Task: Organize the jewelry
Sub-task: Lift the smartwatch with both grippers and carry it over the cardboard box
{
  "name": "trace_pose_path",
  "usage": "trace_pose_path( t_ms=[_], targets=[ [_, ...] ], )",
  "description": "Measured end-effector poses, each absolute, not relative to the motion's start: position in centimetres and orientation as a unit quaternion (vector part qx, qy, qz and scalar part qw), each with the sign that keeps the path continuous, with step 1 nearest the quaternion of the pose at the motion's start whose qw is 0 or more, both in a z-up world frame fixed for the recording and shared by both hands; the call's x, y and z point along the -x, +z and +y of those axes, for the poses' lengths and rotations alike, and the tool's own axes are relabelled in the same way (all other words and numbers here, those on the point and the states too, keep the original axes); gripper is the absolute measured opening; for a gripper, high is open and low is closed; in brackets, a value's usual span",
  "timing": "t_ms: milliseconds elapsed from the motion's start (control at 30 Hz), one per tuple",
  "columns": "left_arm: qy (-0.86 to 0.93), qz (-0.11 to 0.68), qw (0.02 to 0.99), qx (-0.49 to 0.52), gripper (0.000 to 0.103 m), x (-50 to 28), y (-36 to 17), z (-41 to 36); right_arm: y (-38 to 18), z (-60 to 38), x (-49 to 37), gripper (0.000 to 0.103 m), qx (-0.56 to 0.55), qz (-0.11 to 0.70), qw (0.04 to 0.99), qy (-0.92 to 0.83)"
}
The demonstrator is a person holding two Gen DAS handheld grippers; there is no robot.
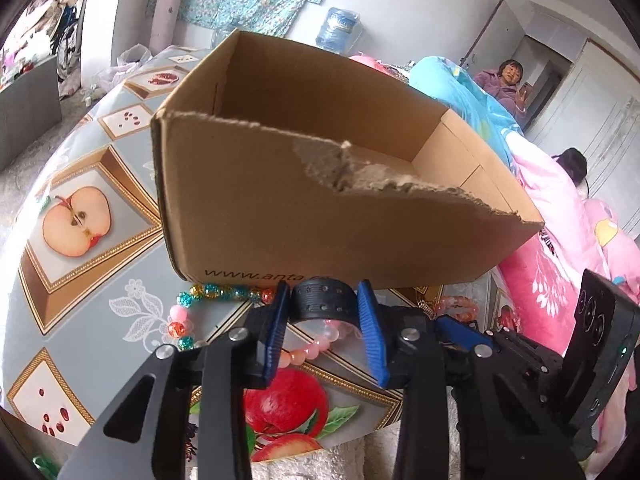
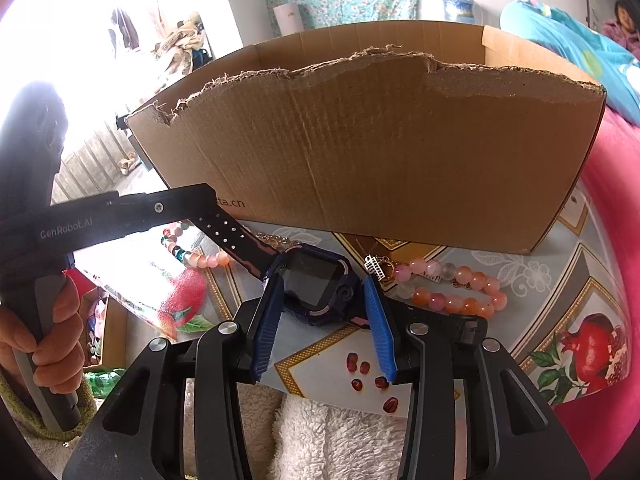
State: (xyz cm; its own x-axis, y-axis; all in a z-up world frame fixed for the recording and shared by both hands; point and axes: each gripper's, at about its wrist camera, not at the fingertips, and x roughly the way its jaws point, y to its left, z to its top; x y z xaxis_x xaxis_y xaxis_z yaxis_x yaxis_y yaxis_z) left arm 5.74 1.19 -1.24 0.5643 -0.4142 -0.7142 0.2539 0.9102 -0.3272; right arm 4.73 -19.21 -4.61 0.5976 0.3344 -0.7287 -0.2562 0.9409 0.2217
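A dark smartwatch [image 2: 316,284] with a black perforated strap is held by both grippers just above the table. My right gripper [image 2: 325,276] is shut on the watch body. My left gripper [image 1: 323,300] is shut on the strap [image 1: 323,305]; its arm also shows in the right wrist view [image 2: 120,210]. An open torn cardboard box [image 1: 304,204], which also shows in the right wrist view [image 2: 380,152], stands right behind. A pink and teal bead bracelet [image 1: 188,312] lies left of the watch. An orange-pink bead bracelet [image 2: 452,288] with a silver charm [image 2: 376,267] lies right of it.
The table [image 1: 100,248] has a grey fruit-print cloth, with its near edge under my grippers. A pink and blue bedding pile [image 1: 560,216] lies to the right with people beyond. A white fluffy cloth [image 2: 332,436] lies below the table edge.
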Motion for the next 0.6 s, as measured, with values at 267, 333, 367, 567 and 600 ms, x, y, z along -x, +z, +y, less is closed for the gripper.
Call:
trace_pose_path(
  t_ms=[267, 333, 367, 567, 600],
  targets=[
    [-0.17, 0.392, 0.904, -0.001, 0.023, -4.4, -0.7, -1.1, -3.1, -21.0, -3.0, 0.038, -0.052, 0.405, 0.898, 0.161],
    [-0.167, 0.388, 0.906, -0.011, 0.022, -4.1, -0.8, -1.3, -2.9, -22.2, -2.3, 0.038, -0.063, 0.408, 0.898, 0.151],
    [-0.166, 0.388, 0.907, -0.014, 0.022, -4.1, -0.8, -1.3, -2.8, -23.0, -2.0, 0.036, -0.068, 0.411, 0.898, 0.143],
    [-0.161, 0.387, 0.908, -0.019, 0.022, -4.0, -1.1, -1.5, -3.5, -26.8, -2.0, 0.024, -0.118, 0.437, 0.888, 0.086],
    [-0.161, 0.386, 0.908, -0.02, 0.023, -3.9, -1.1, -1.4, -3.8, -27.2, -2.1, 0.021, -0.126, 0.441, 0.885, 0.079]
  ],
)
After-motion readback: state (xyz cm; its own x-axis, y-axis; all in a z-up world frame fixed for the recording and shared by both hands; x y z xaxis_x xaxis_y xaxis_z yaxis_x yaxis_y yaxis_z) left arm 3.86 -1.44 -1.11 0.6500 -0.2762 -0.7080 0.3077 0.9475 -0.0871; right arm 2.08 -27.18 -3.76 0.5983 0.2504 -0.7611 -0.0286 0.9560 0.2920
